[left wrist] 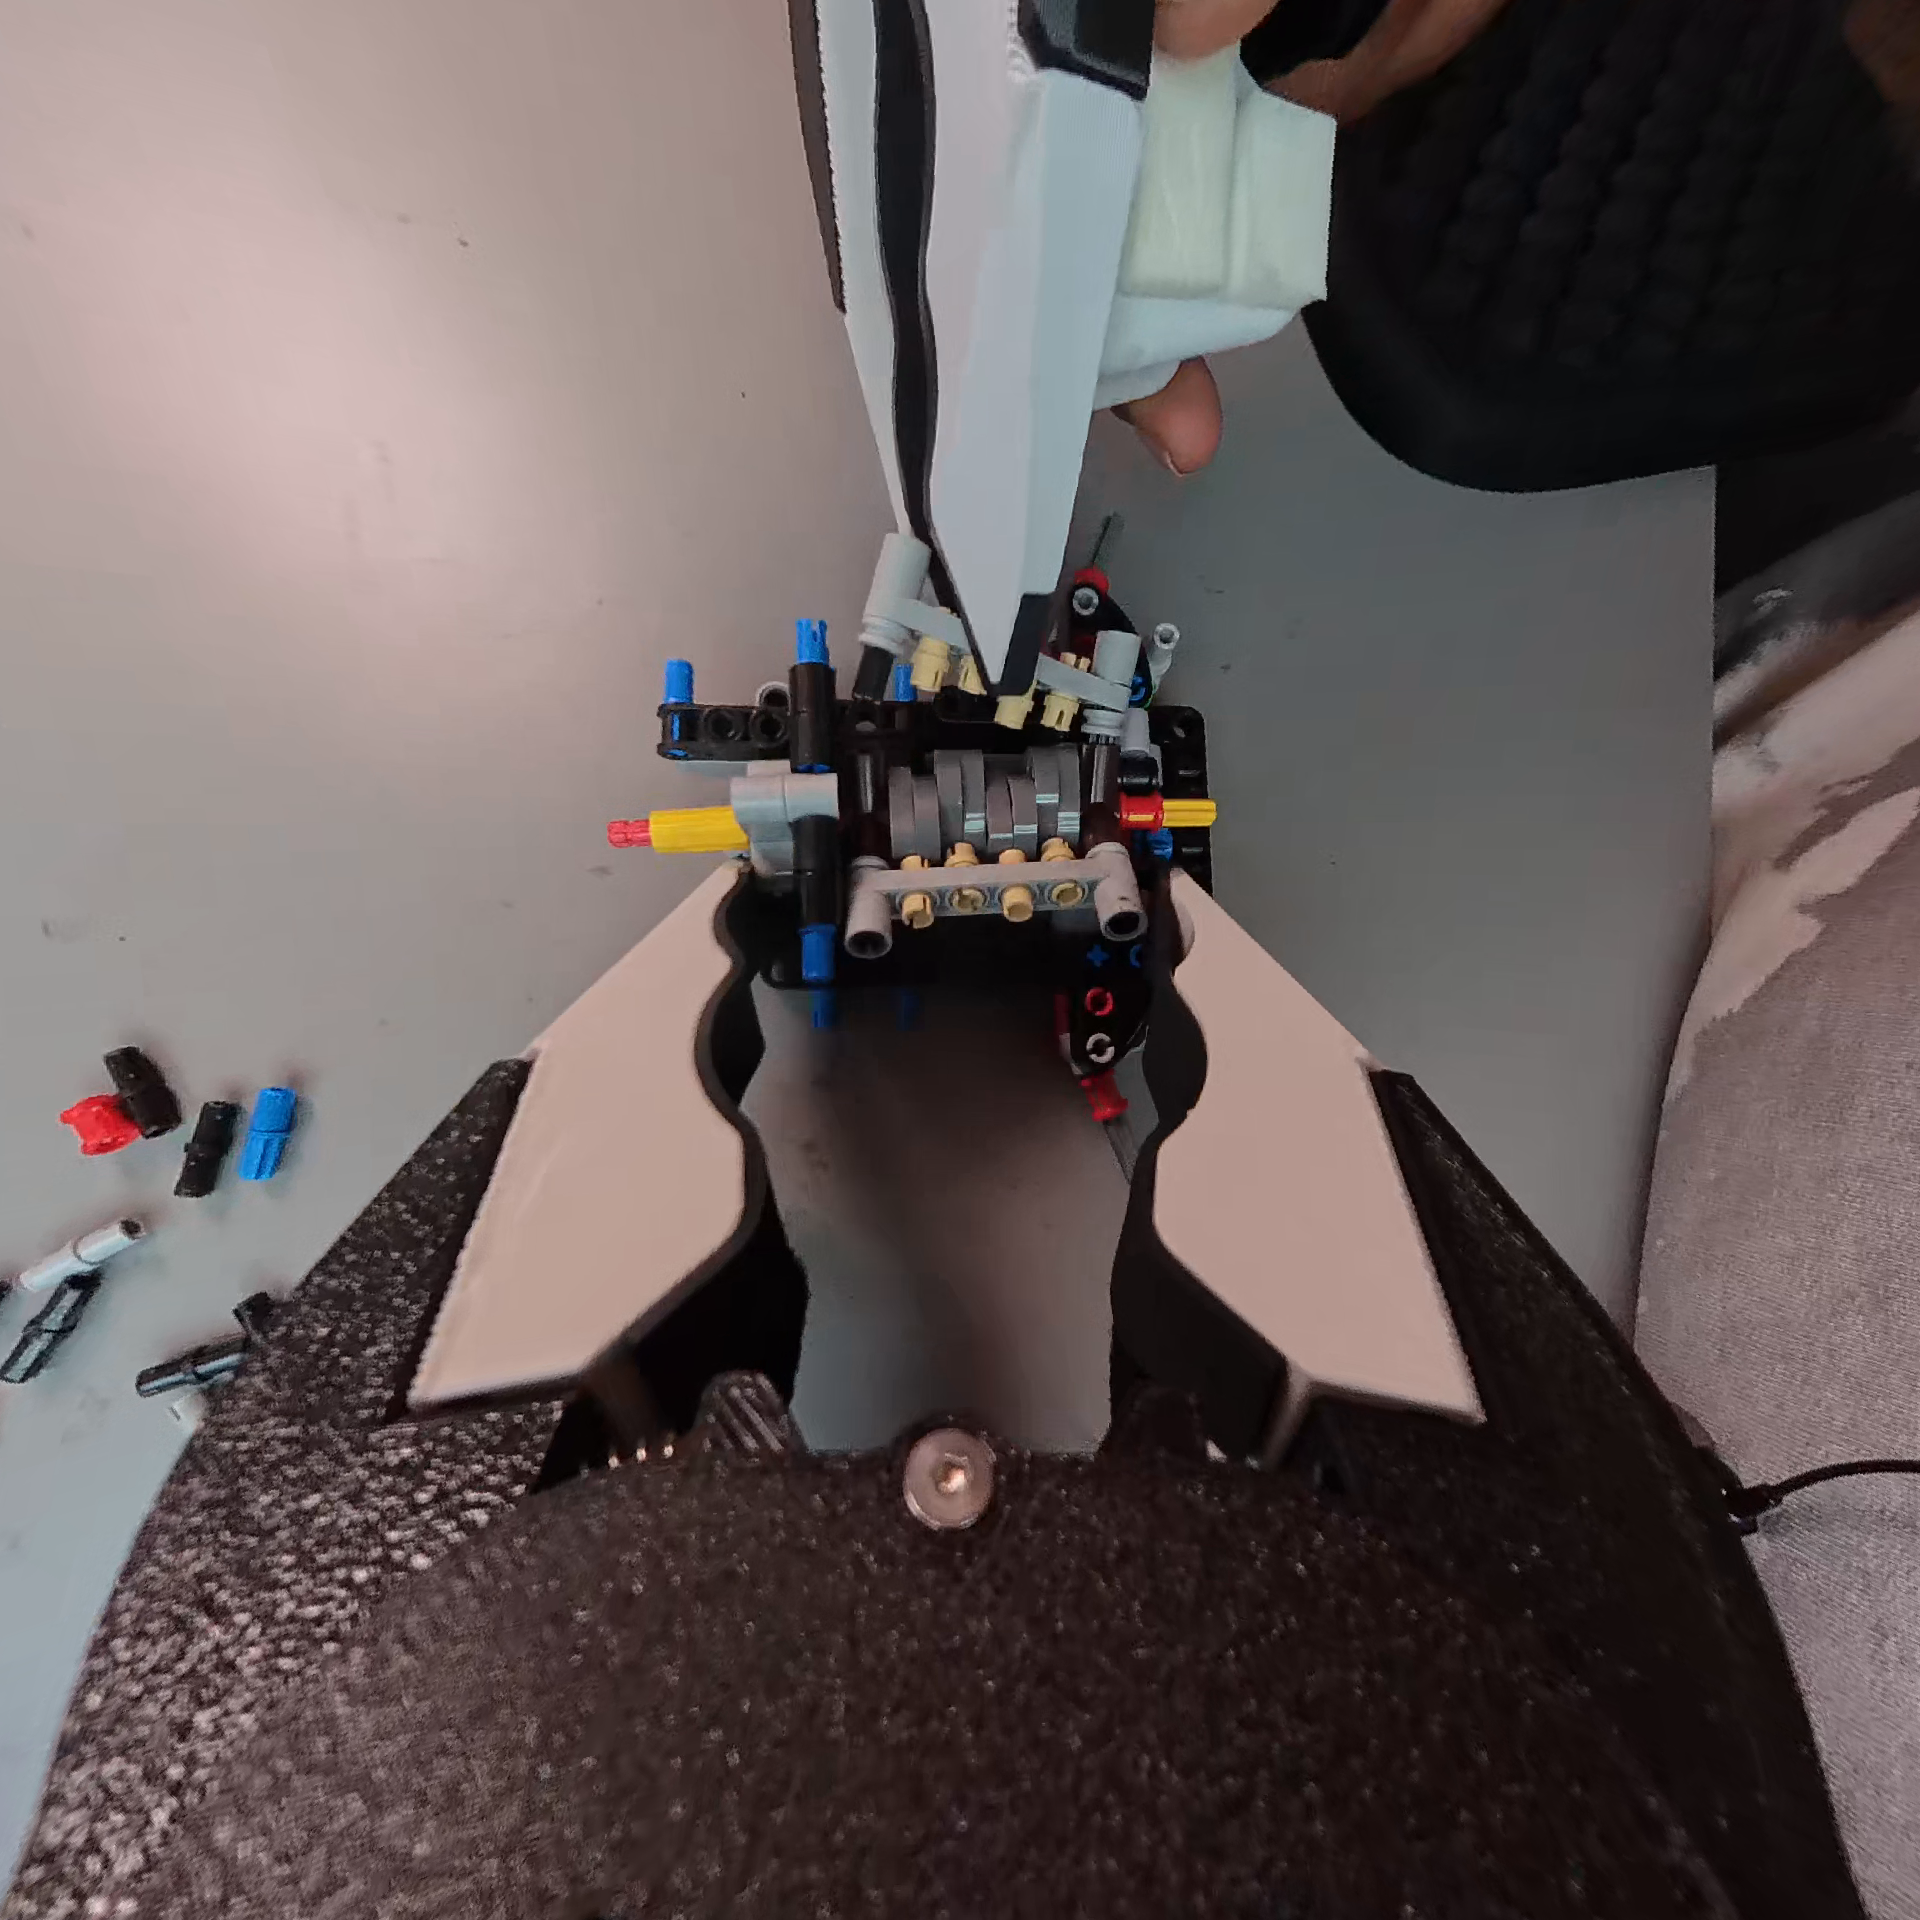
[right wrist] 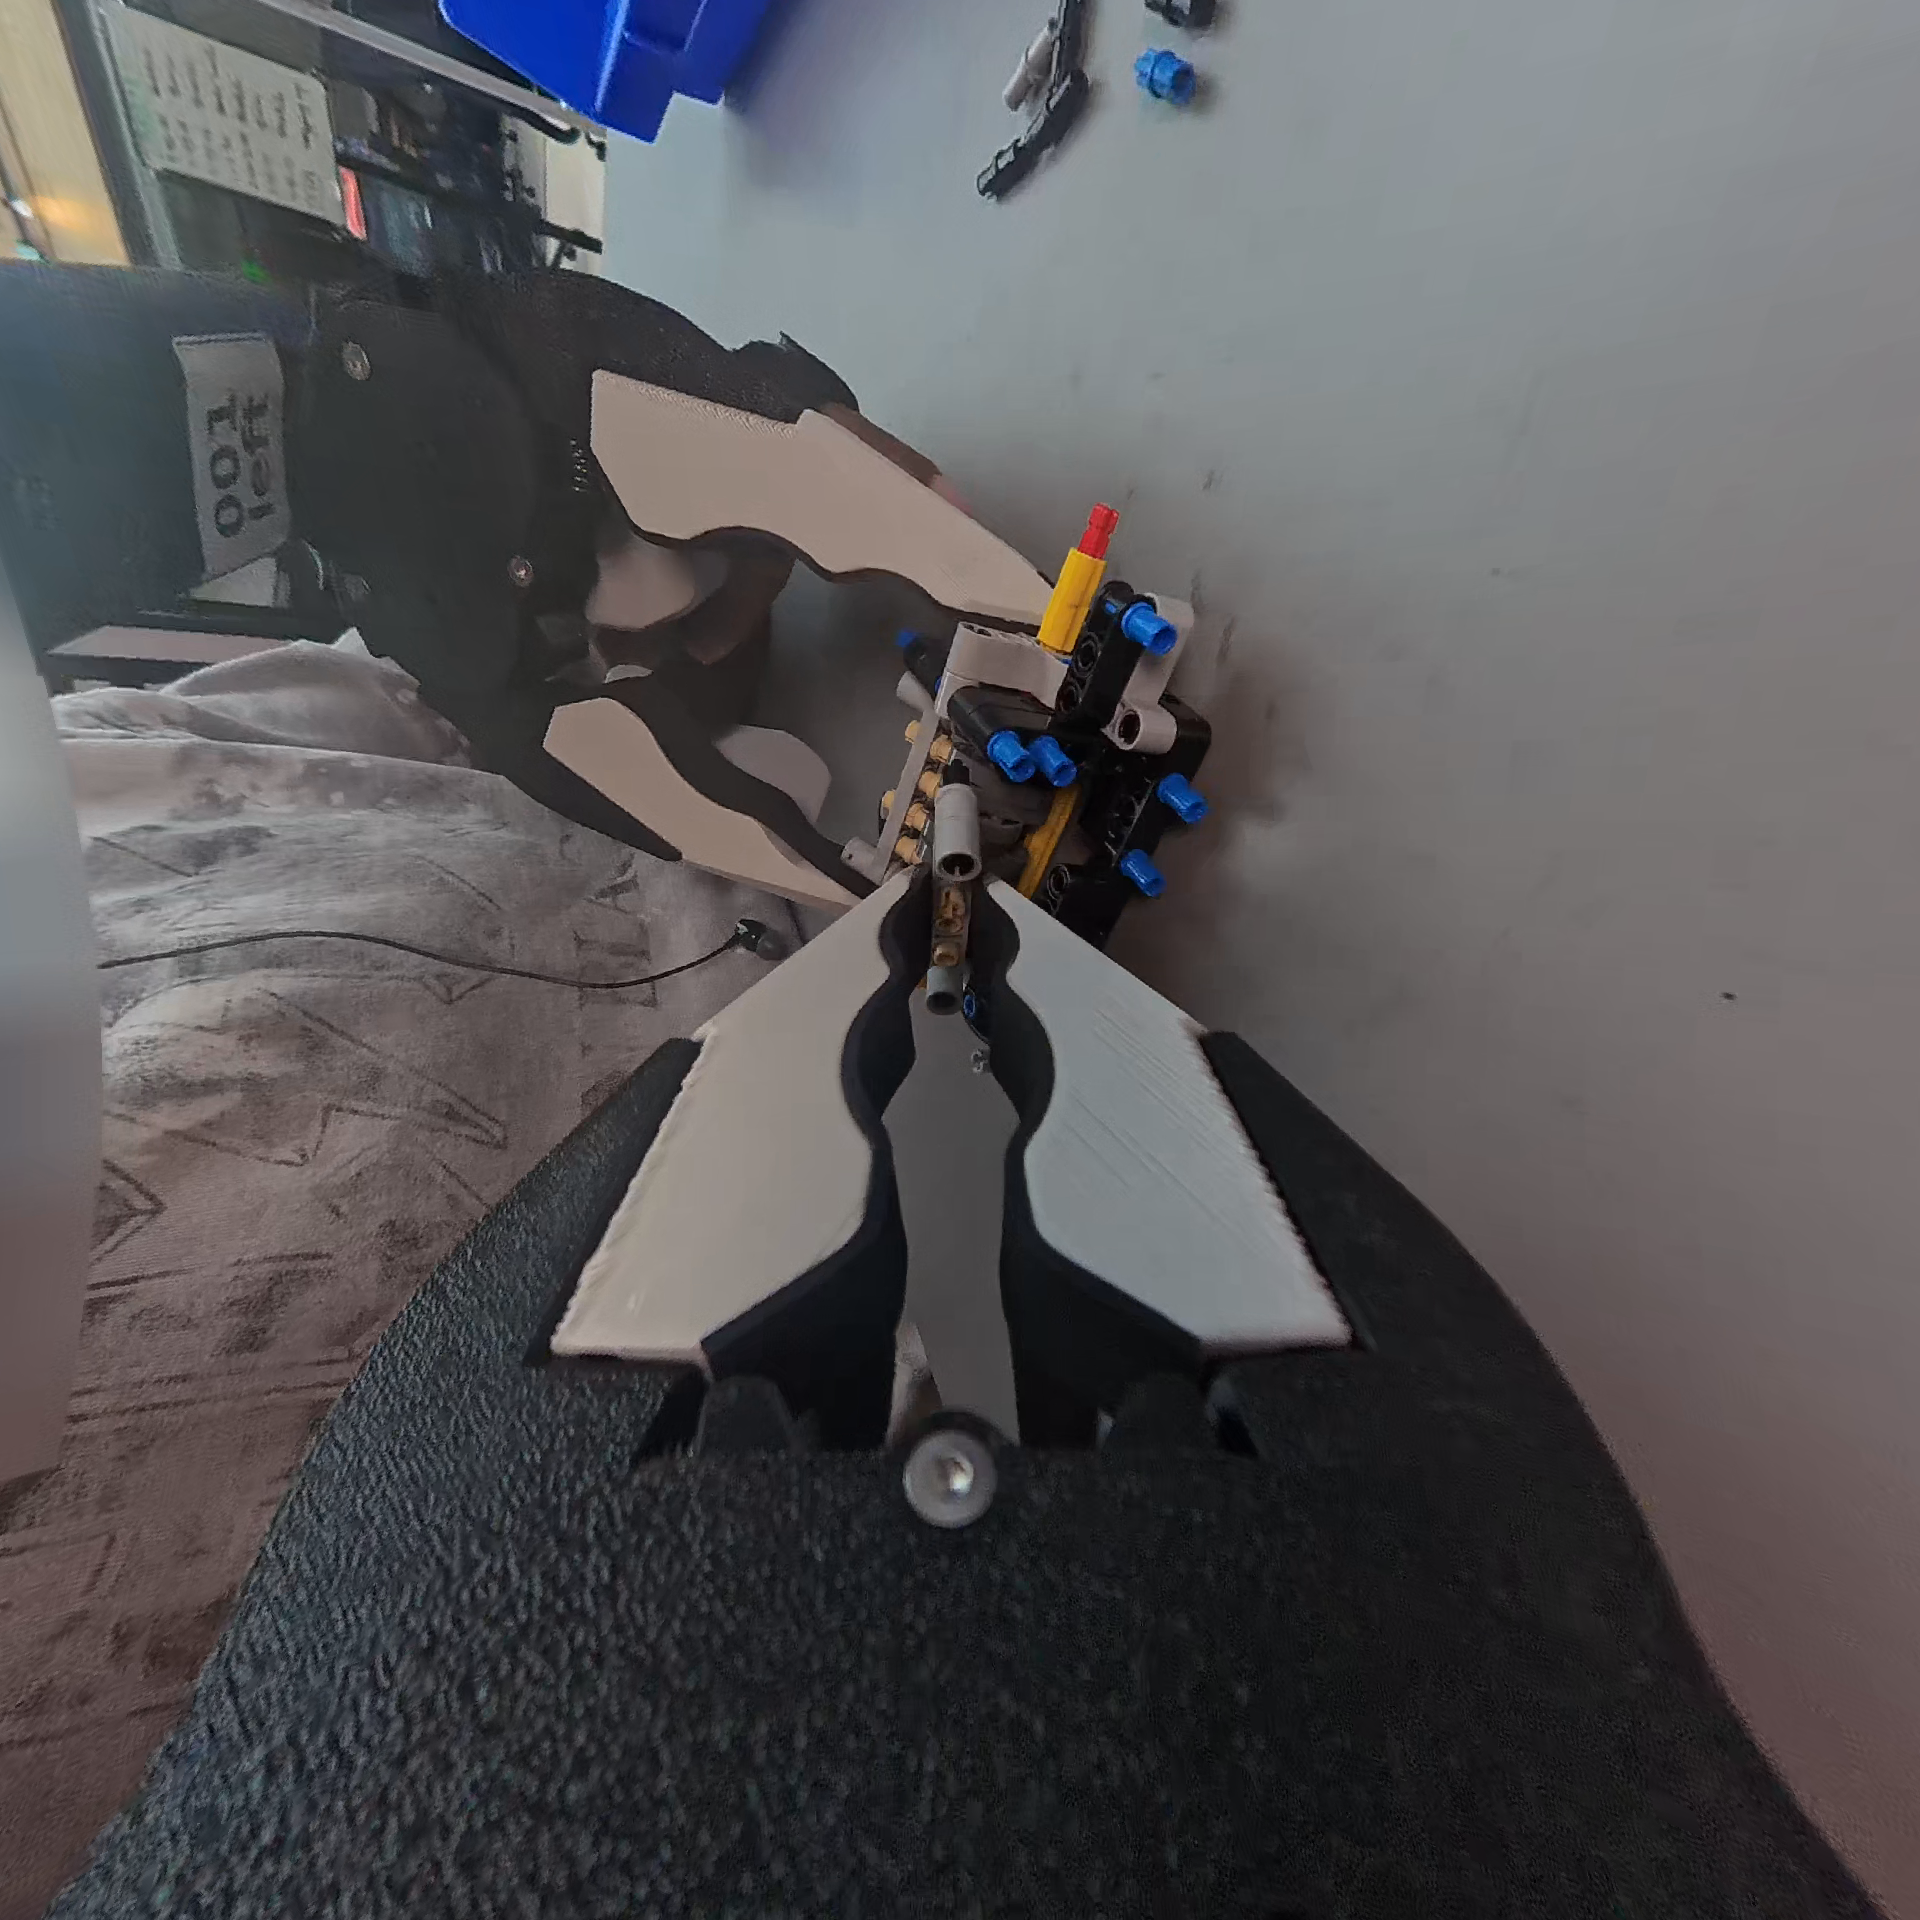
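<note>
A small model [left wrist: 977, 810] of black, grey, blue and yellow building pieces stands on the grey table [left wrist: 364, 520]. My left gripper [left wrist: 956, 883] straddles it, with one fingertip pressed on each side, so it is shut on the model. In the right wrist view the left gripper [right wrist: 953, 750] clamps the model [right wrist: 1122, 727] from the left. My right gripper [right wrist: 951, 894] is nearly closed on a grey beam with tan pins [right wrist: 951, 914] at the model's edge. In the left wrist view the right gripper [left wrist: 997, 675] reaches down from above onto that beam [left wrist: 1081, 681].
Loose pieces lie to the left: red [left wrist: 94, 1127], blue [left wrist: 268, 1132], black [left wrist: 208, 1148], grey [left wrist: 83, 1242]. More pieces [right wrist: 1039, 104] and a blue bin [right wrist: 613, 52] lie farther off. Grey patterned cloth [left wrist: 1818, 1039] borders the table, with a thin cable [right wrist: 416, 951] on it. A hand [left wrist: 1179, 416] holds the right gripper. Left and right tips are no more than a few centimetres apart.
</note>
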{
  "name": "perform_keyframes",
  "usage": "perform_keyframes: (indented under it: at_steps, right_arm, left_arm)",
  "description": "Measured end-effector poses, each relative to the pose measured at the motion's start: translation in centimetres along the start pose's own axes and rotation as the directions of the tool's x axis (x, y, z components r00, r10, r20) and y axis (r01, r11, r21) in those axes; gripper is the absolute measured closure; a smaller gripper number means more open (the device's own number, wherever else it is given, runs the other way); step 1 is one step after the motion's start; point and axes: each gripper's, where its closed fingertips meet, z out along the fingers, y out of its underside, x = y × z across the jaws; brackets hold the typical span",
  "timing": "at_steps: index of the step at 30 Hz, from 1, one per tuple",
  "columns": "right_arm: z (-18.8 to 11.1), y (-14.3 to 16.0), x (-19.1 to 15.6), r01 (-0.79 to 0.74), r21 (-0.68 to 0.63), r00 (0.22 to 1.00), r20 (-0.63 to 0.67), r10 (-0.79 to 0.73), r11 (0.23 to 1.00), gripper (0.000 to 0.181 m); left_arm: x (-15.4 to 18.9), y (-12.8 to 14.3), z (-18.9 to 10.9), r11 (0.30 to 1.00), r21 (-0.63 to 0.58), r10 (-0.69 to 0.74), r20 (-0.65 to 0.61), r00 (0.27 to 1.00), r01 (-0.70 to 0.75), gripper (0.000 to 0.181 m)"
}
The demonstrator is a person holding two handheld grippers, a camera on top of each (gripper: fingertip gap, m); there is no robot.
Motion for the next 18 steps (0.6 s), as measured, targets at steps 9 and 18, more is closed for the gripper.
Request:
perform_keyframes:
  at_steps: [9,18]
  right_arm:
    - [0.3,1.3,-0.2,0.052,-0.069,0.998,-0.026,-0.054,0.996,0.161]
    - [1.7,1.6,-0.1,0.06,-0.043,0.993,-0.096,-0.064,0.997,0.174]
  left_arm:
    - [0.2,0.1,0.2,1.0,0.017,-0.011,-0.001,1.0,0.011,0.107]
    - [0.4,-0.1,0.5,0.998,0.047,-0.05,0.024,0.998,0.048,0.095]
